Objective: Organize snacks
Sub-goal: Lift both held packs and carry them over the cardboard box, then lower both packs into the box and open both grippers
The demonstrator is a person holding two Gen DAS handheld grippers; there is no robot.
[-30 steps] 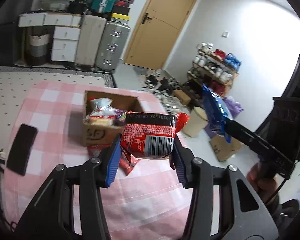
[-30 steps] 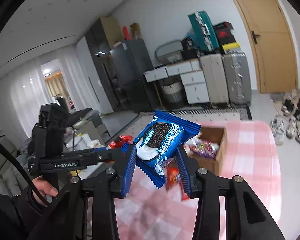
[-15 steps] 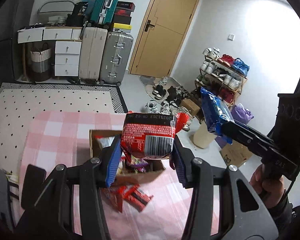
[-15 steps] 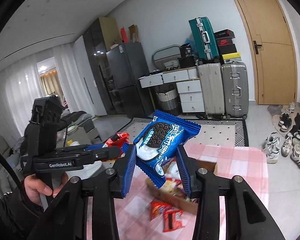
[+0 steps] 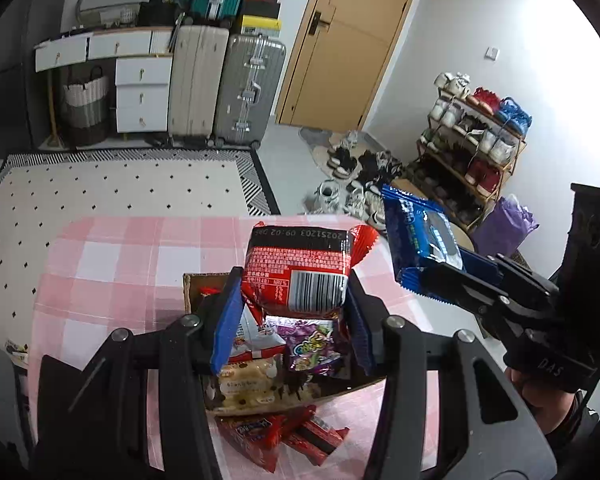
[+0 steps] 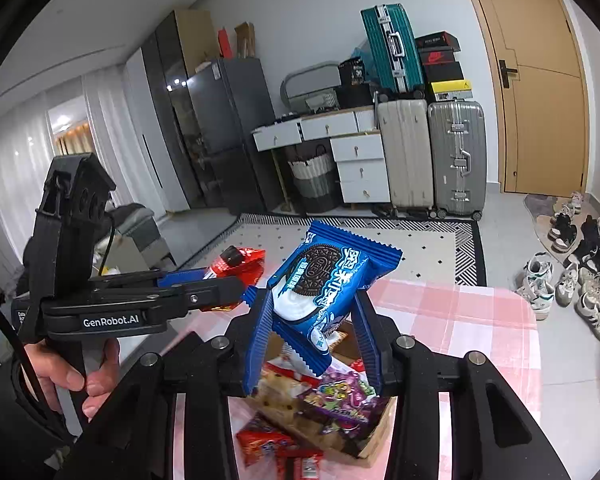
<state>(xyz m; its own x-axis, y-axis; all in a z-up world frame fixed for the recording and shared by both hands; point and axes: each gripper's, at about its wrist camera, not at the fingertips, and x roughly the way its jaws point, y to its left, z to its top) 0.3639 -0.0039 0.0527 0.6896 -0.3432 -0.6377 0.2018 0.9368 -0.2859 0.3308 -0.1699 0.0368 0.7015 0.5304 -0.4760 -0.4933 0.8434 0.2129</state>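
My left gripper [image 5: 290, 320] is shut on a red snack packet [image 5: 300, 270] with a barcode, held in the air over the cardboard box [image 5: 192, 284] of snacks. My right gripper [image 6: 312, 344] is shut on a blue cookie packet [image 6: 324, 280], also above the box [image 6: 374, 438]. In the left wrist view the blue cookie packet [image 5: 418, 236] shows at the right in the other gripper. In the right wrist view the red snack packet [image 6: 240, 264] shows at the left, with a hand [image 6: 88, 376] on that gripper's handle. The box holds a purple packet [image 5: 314, 344] and biscuit packs [image 5: 246, 384].
The box stands on a table with a pink checked cloth [image 5: 112, 264]. Red wrapped bars [image 5: 284, 436] lie on the cloth in front of the box. Beyond the table are a dotted rug [image 5: 120, 188], suitcases [image 5: 248, 92], a shoe rack [image 5: 476, 136] and shoes on the floor.
Both grippers have travelled across the table with their packets still held. The box, earlier ahead of the fingers, now lies directly beneath them and looks larger.
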